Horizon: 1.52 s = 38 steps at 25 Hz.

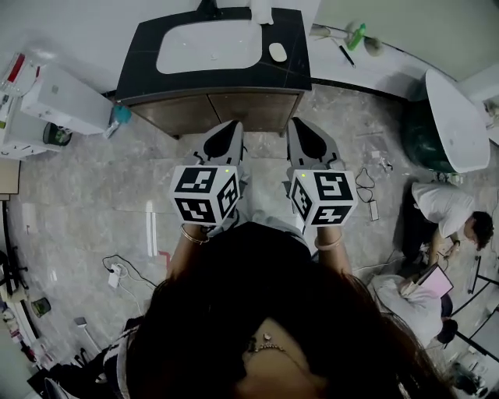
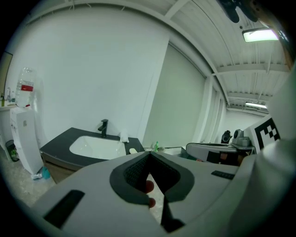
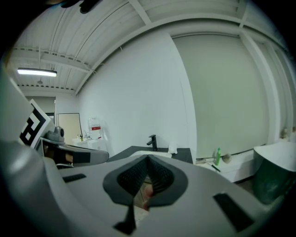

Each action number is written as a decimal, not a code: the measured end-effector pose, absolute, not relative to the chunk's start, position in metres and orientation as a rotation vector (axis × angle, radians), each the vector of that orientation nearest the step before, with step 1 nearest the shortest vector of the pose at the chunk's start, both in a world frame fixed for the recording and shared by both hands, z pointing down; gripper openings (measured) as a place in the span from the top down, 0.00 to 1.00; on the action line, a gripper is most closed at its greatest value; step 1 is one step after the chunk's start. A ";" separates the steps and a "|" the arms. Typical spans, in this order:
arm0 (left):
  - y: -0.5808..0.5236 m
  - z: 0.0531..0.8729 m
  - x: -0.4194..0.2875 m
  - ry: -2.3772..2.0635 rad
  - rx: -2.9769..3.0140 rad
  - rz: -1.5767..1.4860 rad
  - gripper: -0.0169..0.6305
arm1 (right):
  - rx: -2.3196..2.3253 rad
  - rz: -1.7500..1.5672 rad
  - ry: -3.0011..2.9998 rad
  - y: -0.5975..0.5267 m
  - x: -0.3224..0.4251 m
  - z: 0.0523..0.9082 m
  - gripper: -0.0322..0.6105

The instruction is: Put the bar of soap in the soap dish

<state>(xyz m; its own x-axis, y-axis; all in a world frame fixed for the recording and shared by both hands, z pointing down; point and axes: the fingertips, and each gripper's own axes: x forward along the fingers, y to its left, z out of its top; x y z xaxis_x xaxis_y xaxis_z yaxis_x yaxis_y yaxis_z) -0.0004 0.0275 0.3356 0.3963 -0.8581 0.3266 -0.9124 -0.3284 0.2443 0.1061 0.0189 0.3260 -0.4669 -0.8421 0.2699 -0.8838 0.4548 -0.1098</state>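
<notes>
The left gripper (image 1: 231, 128) and right gripper (image 1: 300, 125) are both closed on nothing and held side by side, pointing at the vanity (image 1: 140, 62), probably because the soap (image 1: 277, 52) lies out of reach on the far counter, just right of the basin (image 1: 207, 47).

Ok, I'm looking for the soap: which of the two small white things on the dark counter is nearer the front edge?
The flat oval one, right of the basin; the other white thing stands further back, level with the tap.
</notes>
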 end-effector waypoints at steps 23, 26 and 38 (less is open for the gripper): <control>-0.279 0.369 -0.060 -1.294 2.303 0.276 0.98 | 1.500 0.558 -2.344 -0.273 0.051 0.384 0.86; -0.298 0.378 -0.056 -1.260 2.286 0.285 0.98 | 1.466 0.589 -2.299 -0.289 0.059 0.399 0.77; -0.353 0.409 -0.053 -1.282 2.178 0.336 0.98 | 1.219 0.749 -2.044 -0.350 0.080 0.529 0.49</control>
